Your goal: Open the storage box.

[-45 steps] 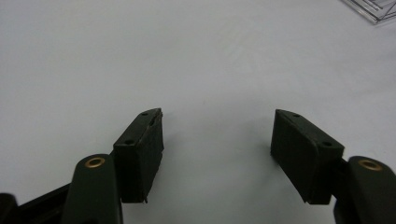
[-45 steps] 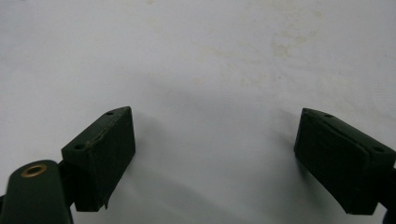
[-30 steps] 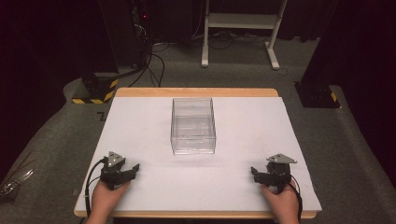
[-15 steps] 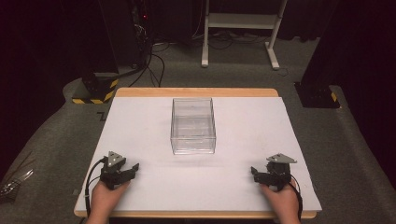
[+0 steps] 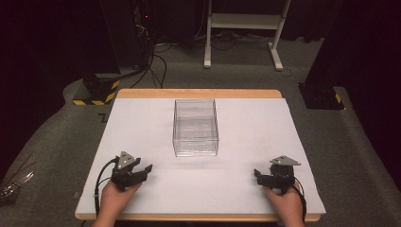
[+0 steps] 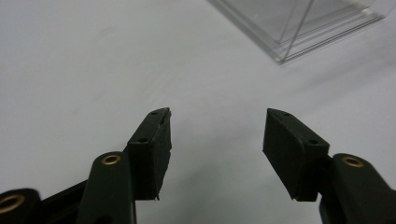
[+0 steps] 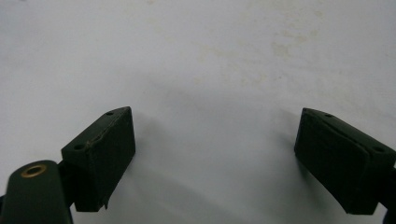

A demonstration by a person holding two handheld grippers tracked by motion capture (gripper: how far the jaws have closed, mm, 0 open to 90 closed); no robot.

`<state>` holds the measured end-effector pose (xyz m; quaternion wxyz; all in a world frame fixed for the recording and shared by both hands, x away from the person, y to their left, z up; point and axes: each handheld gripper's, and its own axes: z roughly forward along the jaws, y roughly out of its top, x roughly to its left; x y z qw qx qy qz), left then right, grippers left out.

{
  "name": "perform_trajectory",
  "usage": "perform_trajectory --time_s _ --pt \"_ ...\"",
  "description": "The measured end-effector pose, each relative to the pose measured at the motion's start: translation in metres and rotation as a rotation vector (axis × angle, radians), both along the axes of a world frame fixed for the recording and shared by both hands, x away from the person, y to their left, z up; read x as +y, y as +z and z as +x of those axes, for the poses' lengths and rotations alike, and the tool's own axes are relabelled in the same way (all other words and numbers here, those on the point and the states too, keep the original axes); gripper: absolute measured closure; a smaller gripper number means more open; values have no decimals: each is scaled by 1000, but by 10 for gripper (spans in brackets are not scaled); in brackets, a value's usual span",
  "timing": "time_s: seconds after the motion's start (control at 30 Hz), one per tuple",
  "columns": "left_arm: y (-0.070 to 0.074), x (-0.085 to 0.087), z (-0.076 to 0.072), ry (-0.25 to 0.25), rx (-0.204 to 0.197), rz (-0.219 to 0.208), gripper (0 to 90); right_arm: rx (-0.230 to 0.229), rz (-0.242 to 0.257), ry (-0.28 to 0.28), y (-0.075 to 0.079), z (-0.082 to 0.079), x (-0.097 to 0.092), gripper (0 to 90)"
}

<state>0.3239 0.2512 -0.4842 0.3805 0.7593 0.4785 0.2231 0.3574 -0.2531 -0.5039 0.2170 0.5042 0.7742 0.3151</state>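
Presently the clear plastic box [image 5: 196, 126] stands mid-desk [image 5: 246, 179], well apart from both grippers. Left gripper [image 5: 144, 171] fingers, empty, have just been closing yet stand apart; right gripper [image 5: 258, 175] fingers gape. Box appears light, rigid, slippery; grip one wall near the rim.

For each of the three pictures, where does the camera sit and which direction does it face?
High view: sits above the person's side, looks forward and down on the table and the clear box; both hands show, with the left gripper and right gripper.
Left gripper view: rides on the left gripper, faces along its open jaws toward a corner of the box.
Right gripper view: rides on the right gripper, faces bare table between open jaws.
Shared: the high and left gripper views both show the box.
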Motion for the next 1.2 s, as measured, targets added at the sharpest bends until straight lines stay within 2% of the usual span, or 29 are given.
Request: perform_trajectory --time_s 0.13,0.43,0.53,0.57,0.7,0.93,1.13,1.2 --pt "5 -10 -3 -45 -13 -50 427 0 0 0 0 0 0 122" --pt "11 -27 -6 -97 -37 -78 419 0 0 -1 0 0 0 123" --pt "12 -31 -7 -103 -35 -91 393 -1 0 0 0 0 0 123" --pt "13 -36 -8 -121 -33 -103 388 -1 0 0 0 0 0 123" --pt "16 -45 -10 -149 -45 -100 379 -1 -1 0 0 0 0 123" --pt "20 -53 -11 -165 -57 -120 395 -2 -2 0 0 0 0 123" --pt "22 -61 -10 -177 -66 -100 418 -1 -1 0 0 0 0 123" --pt "23 -65 -8 -182 -64 -81 411 -1 -1 1 0 0 0 123"
